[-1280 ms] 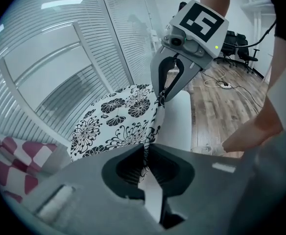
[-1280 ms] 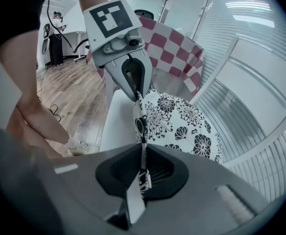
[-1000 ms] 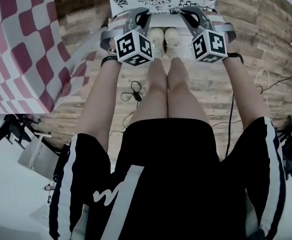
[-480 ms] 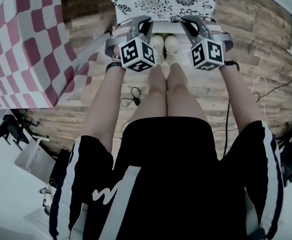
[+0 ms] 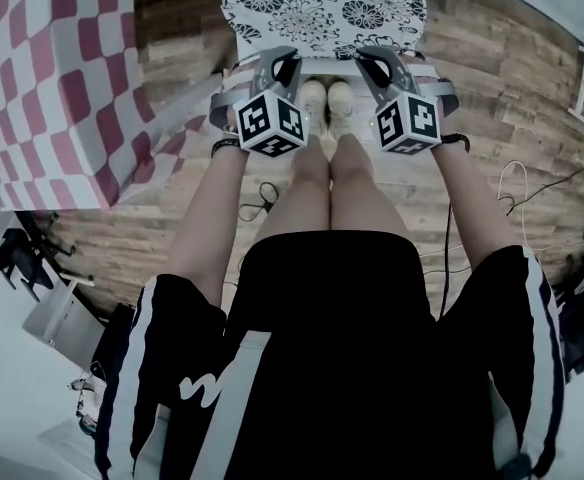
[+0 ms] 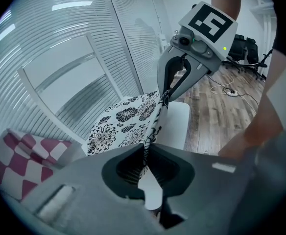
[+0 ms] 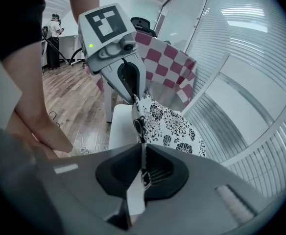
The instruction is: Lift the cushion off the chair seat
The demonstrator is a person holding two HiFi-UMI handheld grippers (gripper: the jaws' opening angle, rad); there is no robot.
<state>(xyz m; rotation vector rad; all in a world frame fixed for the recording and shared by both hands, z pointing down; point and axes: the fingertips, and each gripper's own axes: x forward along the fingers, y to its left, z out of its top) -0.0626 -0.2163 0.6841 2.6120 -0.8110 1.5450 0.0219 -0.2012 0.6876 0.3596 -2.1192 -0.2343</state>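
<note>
Head view: holds the cushion (image 5: pixel 322 8) by its near edge with the left gripper (image 5: pixel 286 58) and the right gripper (image 5: pixel 368 58), side by side.

Left gripper view: pinches the flowered fabric between closed jaws, white chair seat (image 6: pixel 176 124) just beyond.

Right gripper view: clamps the same edge, cushion spreading ahead.

The cushion (image 5: pixel 322 8) is thin and white with a black floral print. Its front edge is lifted and stretched taut, with one corner clamped in the left gripper (image 6: pixel 144 151) and the other in the right gripper (image 7: pixel 142 148). The rear portion appears to rest on the white chair seat (image 6: pixel 176 124).
</note>
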